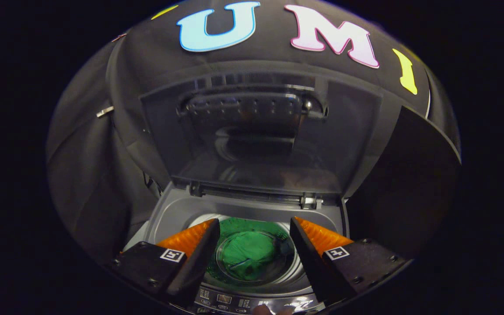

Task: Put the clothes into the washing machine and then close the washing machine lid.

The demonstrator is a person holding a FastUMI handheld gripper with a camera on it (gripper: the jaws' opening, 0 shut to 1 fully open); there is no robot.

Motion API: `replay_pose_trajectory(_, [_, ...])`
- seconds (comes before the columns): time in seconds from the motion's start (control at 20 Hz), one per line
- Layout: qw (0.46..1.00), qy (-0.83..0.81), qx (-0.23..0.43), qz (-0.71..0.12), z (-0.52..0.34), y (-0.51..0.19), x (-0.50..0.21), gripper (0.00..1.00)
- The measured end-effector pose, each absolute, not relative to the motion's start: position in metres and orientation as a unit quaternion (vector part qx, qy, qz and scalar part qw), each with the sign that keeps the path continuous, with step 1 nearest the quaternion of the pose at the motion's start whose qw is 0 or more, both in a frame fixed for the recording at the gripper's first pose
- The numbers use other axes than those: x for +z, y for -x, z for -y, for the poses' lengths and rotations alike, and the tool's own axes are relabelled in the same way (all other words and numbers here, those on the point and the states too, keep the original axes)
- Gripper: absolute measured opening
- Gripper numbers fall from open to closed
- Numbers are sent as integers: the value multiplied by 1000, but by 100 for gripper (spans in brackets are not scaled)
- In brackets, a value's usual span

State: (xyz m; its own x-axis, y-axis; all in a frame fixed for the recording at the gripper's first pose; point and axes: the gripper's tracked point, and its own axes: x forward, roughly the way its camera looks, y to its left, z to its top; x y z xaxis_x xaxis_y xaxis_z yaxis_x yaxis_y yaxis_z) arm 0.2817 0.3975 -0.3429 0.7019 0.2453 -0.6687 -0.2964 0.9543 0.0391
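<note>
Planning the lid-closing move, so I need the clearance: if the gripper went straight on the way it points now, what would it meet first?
Probably the raised lid standing upright beyond the open, empty fingers of the gripper. The green cloth lies lower, in the drum; depth is unclear.

So there's one camera here, riding on the tool [254, 229] and looking forward along its two fingers [199, 249], which sit spread apart low in the shot (fisheye, so everything bends hard). It sits close above the front of the washing machine [177, 210], tilted down into the drum [252, 258] with the green clothes [245, 253] showing between the fingers. Straight ahead it faces the raised lid [256, 135], and beyond that the booth's wall [90, 153].
</note>
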Motion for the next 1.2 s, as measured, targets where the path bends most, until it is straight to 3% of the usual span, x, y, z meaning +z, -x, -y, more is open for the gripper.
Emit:
replay_pose_trajectory(0.35, [965,2,171,-199,-397,-298,-187,99])
replay_pose_trajectory(0.6, [978,-14,158,-132,-396,-345,-105,99])
replay_pose_trajectory(0.9, [981,-5,133,-144,-401,-401,-121,99])
replay_pose_trajectory(1.2, [970,-5,103,-218,-401,-434,-184,100])
